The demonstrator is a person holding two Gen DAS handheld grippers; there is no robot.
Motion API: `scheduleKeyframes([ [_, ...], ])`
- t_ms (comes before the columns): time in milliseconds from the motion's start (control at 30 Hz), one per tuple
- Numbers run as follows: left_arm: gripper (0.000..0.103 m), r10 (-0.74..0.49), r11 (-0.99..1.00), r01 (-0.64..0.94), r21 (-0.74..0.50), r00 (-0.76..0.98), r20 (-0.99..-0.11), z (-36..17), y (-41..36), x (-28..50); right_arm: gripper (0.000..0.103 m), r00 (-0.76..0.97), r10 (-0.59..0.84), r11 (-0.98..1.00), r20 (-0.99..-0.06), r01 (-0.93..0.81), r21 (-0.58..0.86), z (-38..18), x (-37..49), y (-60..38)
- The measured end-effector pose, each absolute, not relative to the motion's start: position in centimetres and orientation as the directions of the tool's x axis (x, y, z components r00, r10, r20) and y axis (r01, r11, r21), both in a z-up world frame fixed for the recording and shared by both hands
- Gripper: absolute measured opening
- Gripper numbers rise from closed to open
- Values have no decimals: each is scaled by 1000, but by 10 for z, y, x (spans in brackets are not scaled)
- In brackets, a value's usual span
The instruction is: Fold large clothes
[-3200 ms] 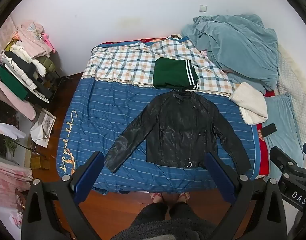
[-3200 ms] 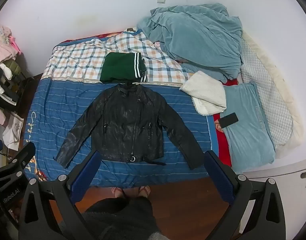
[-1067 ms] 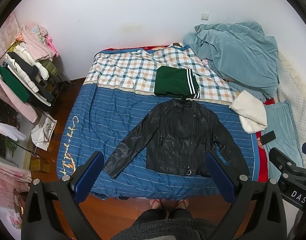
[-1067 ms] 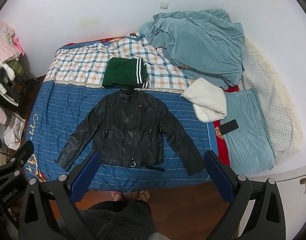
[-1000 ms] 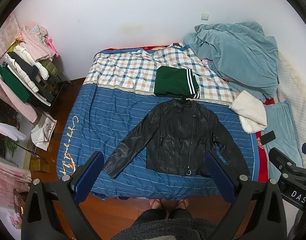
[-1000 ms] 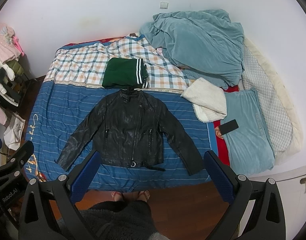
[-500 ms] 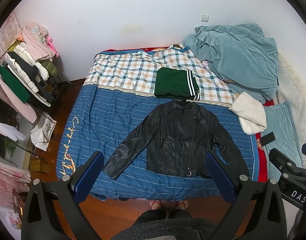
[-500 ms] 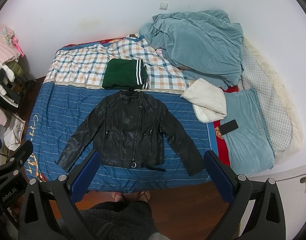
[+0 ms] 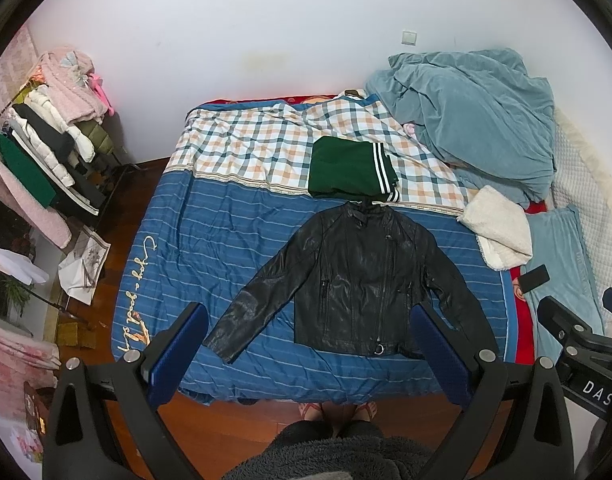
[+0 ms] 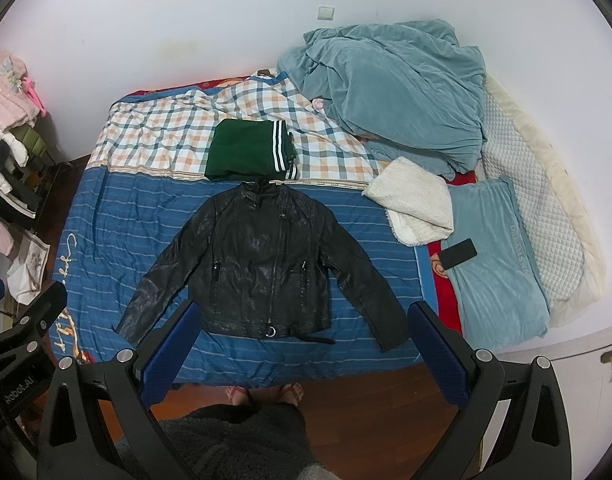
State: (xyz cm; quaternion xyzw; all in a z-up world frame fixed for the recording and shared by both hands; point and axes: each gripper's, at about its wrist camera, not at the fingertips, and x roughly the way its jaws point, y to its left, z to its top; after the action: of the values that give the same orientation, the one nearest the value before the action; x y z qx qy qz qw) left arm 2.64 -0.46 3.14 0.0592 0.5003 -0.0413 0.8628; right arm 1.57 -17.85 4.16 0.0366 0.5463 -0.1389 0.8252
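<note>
The bed (image 9: 193,248), covered in a blue striped spread with a checked sheet beyond it, filled the middle of both views, and a heaped blue blanket (image 9: 474,120) lay at its upper right. The black jacket (image 9: 358,284) lay spread flat, front up, in the centre of the frame on the blue stripes, both sleeves angled out and down toward the lower edge, its hem near the bed's near edge and its collar just touching a folded green garment (image 9: 346,168) with white stripes that sat above it on the checked sheet. That green piece looked already folded; the jacket showed no fold at all, so by my reading sleeves and body were all still to do. The left gripper (image 9: 306,344) hung above the bed's near edge with its fingers spread wide and holding nothing, and the right gripper (image 10: 301,344) likewise stood wide open and empty, neither touching the jacket.
</note>
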Motion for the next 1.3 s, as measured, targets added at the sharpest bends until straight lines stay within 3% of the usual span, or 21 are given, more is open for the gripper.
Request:
scheduleKeyframes([
  [167, 103, 2, 989, 123, 78, 527, -850, 26, -4, 40, 103, 364, -185, 954, -913, 288, -79, 43, 23, -177],
  [400, 103, 115, 978, 69, 195, 606, -787, -50, 3, 87, 103, 396, -106, 921, -912, 385, 60, -10, 46, -205],
  [500, 103, 166, 967, 63, 246, 575, -801, -115, 1, 115, 102, 360, -55, 856, -931, 497, 141, -71, 51, -235],
  [567, 103, 197, 960, 64, 272, 535, -822, -155, 2, 125, 88, 333, -31, 794, -942, 581, 180, -120, 49, -259],
  [600, 103, 209, 957, 67, 281, 511, -834, -181, -2, 132, 68, 312, -17, 754, -950, 628, 193, -148, 44, -271],
  [633, 103, 224, 954, 67, 294, 493, -841, -203, -3, 137, 59, 302, 5, 712, -953, 668, 215, -175, 40, -284],
  [867, 103, 303, 928, 90, 361, 377, -875, -329, -30, 156, 62, 325, 95, 292, -941, 894, 339, -381, -37, -369],
  [1100, 103, 346, 915, 122, 386, 259, -902, -426, -72, 180, 63, 489, 107, -113, -866, 871, 478, -554, -86, -447],
  [1200, 103, 361, 903, 150, 404, 247, -899, -459, -95, 189, 64, 533, 46, -243, -845, 826, 509, -597, -98, -468],
  [1300, 103, 364, 898, 165, 408, 241, -899, -476, -116, 197, 65, 549, -34, -247, -835, 805, 540, -617, -102, -496],
])
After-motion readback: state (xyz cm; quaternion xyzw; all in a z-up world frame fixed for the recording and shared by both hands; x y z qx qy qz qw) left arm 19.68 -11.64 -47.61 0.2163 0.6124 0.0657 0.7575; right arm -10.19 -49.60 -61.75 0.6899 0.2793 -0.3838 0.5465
